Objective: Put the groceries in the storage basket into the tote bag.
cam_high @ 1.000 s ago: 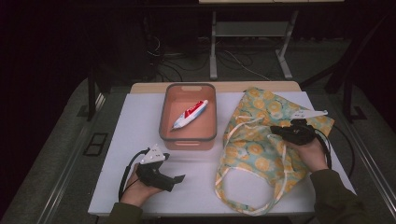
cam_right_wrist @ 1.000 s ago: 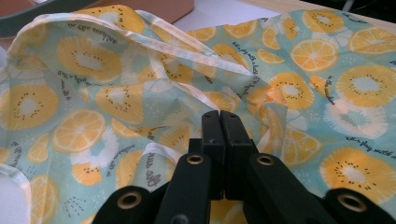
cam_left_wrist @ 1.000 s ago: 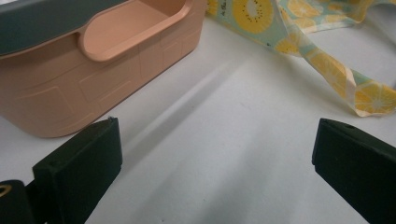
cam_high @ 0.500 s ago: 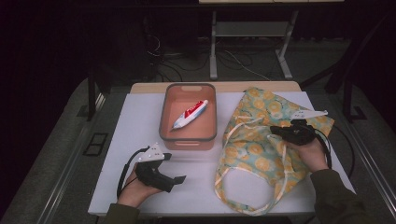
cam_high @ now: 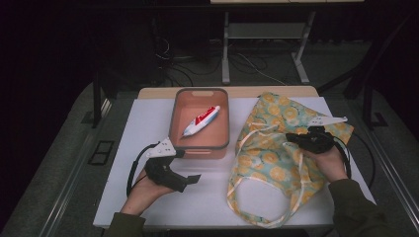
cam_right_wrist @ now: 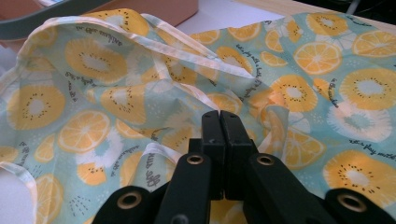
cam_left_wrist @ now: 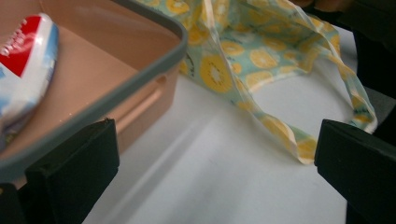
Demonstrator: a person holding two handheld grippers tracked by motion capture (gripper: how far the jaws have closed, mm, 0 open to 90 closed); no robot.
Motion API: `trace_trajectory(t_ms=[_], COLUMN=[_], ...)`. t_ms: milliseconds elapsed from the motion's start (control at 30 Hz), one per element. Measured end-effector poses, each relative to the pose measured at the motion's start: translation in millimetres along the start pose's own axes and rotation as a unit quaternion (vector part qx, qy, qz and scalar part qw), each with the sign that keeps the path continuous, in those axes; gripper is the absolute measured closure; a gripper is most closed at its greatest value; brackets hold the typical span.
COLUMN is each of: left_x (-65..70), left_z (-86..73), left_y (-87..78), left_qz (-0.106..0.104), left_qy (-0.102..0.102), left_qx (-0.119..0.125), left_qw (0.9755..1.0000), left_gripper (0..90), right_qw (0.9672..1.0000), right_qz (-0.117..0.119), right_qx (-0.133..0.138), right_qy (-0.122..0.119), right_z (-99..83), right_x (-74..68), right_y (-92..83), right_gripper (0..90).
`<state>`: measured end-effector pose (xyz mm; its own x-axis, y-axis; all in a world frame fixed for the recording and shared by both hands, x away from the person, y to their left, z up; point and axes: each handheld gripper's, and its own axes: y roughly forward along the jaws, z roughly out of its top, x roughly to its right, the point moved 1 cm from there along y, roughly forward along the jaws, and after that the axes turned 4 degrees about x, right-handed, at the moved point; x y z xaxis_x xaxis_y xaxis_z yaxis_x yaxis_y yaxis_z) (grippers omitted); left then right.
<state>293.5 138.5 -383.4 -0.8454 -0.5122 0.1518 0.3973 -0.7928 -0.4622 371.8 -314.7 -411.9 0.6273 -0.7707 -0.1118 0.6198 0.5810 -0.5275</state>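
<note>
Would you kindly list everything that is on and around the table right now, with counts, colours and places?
bin: one, salmon pink with grey rim, middle back of the table.
toothpaste tube: one, white, red and blue, lying inside the bin.
bag: one, pale green cloth with orange and kiwi slices, right half of the table, handles trailing toward the front edge.
table: one, white top, wooden strip at the back.
metal stand: one, grey, on the floor behind the table.
left claw: one, black, open, in front of the bin.
right claw: one, black, shut, on the bag.
</note>
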Motion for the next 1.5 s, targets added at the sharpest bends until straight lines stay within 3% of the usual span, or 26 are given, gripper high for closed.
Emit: trace_trajectory(t_ms=[467, 667, 967, 1233, 1500], left_x=[-30.1, -48.9, -76.1, -98.1, -122.4], left_z=[51.4, 72.8, 88.1, 91.0, 84.2], left_y=[21.8, 34.2, 68.7, 101.5, 125.0], left_qz=[0.028, 0.046, 0.072, 0.106, 0.134], left_qy=[0.011, 0.008, 0.002, 0.000, -0.007], left_qx=[0.017, 0.017, -0.007, -0.043, -0.091], left_qw=[0.9994, 0.9988, 0.9973, 0.9934, 0.9868], left_gripper=[0.6, 6.1, 15.3, 19.5, 20.8], right_qw=[1.0000, 1.0000, 1.0000, 1.0000, 0.9999], right_qz=[0.000, 0.002, 0.004, 0.007, 0.011], right_qx=[0.001, 0.002, 0.003, 0.006, 0.007], right_qy=[-0.002, -0.002, -0.001, 0.001, 0.000], right_z=[0.0, -0.1, 0.3, 0.4, 0.1], right_x=[-0.7, -0.8, -2.0, -1.5, -1.5], right_y=[-0.2, -0.4, -1.2, -2.1, -2.0], right_gripper=[89.4, 89.4, 89.4, 89.4, 89.4])
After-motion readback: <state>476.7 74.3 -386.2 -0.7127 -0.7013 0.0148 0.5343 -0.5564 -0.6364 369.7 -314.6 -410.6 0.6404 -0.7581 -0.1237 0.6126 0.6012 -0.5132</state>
